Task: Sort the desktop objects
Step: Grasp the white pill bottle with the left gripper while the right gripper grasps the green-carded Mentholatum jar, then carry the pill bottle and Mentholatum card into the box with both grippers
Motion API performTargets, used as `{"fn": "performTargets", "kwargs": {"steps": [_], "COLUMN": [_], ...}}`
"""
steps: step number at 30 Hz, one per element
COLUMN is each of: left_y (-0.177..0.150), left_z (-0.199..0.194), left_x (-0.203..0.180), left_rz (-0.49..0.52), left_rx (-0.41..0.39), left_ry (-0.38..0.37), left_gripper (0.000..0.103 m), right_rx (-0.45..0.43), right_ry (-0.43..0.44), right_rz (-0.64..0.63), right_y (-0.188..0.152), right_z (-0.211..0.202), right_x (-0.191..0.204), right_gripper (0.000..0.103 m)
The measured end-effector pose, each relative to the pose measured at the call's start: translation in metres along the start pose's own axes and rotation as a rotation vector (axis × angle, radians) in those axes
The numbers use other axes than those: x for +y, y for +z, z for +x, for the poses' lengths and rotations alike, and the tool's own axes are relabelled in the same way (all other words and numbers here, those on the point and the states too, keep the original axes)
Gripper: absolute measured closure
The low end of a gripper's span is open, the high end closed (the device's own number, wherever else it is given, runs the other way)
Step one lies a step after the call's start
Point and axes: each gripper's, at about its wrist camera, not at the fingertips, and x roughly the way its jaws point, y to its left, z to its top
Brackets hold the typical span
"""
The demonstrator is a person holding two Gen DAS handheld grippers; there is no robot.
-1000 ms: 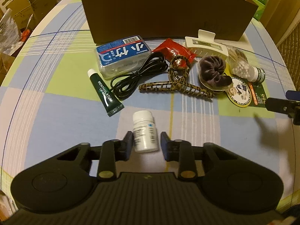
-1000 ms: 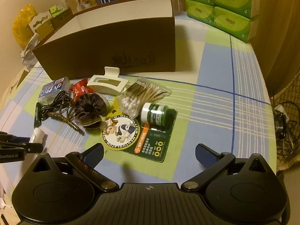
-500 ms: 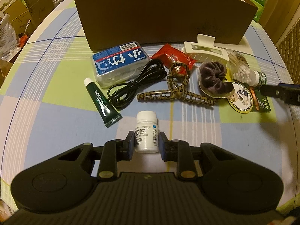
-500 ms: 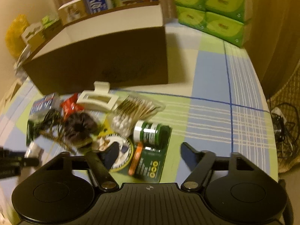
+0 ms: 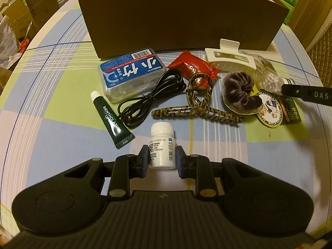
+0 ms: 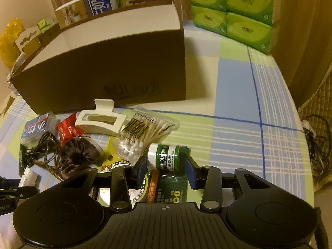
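Plaid cloth in blue, green and white covers the counter (image 5: 62,124), lit warm and dim. Nearest the left wrist camera, the left gripper (image 5: 162,158) is closed on a small white pill bottle (image 5: 162,146), its blue pads pressing both sides of the label while the bottle stands upright on the cloth. On the other side, the right gripper (image 6: 166,167) has just been closing, and a green Mentholatum lip salve jar (image 6: 167,156) lies on its side between the jaws; the pads sit at the jar's two ends, seemingly touching, though I cannot be sure the grip is firm. That jar rests on its green backing card (image 6: 170,188).

Beyond the bottle lie a green Mentholatum tube (image 5: 112,120), a coiled black cable (image 5: 153,97), a leopard-print hair claw (image 5: 199,105) and a brown velvet scrunchie (image 5: 238,92). Further back sit a blue floss-pick box (image 5: 130,72), a red packet (image 5: 193,66), a cream hair claw (image 5: 230,59) and a bag of cotton swabs (image 6: 143,132). Behind everything stands an open brown cardboard box (image 6: 103,72), with green tissue packs (image 6: 238,6) stacked past it.

The step in hand looks like a two-handed pick-up. Next, each item needs lifting clear of the clutter and carrying over the box's front wall, with the jar gripped securely first so it does not roll out.
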Motion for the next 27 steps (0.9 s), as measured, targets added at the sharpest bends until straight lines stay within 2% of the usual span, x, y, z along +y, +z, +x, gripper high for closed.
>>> {"fn": "performTargets", "kwargs": {"steps": [7,14,21,27], "left_y": [0.001,-0.003,-0.009,-0.016], "left_z": [0.003,0.001,-0.005,-0.013], "left_x": [-0.002,-0.003,-0.008,-0.011], "left_rz": [-0.014,-0.044,-0.067,-0.079], "left_rx": [-0.007,-0.007,0.009,0.001], "left_ry": [0.018,0.036,0.049,0.053], "left_gripper": [0.081,0.081,0.081,0.081], "right_rx": [-0.007,0.041,0.102,0.093], "right_ry": [-0.023,-0.021,0.011,0.031], "right_rz": [-0.067,-0.102,-0.148,-0.154], "right_y": [-0.003,-0.008,-0.026,-0.036], "right_z": [0.003,-0.005,-0.024,-0.047], "right_x": [0.005,0.005,0.003,0.005], "right_gripper": [0.071,0.071,0.071,0.071]}}
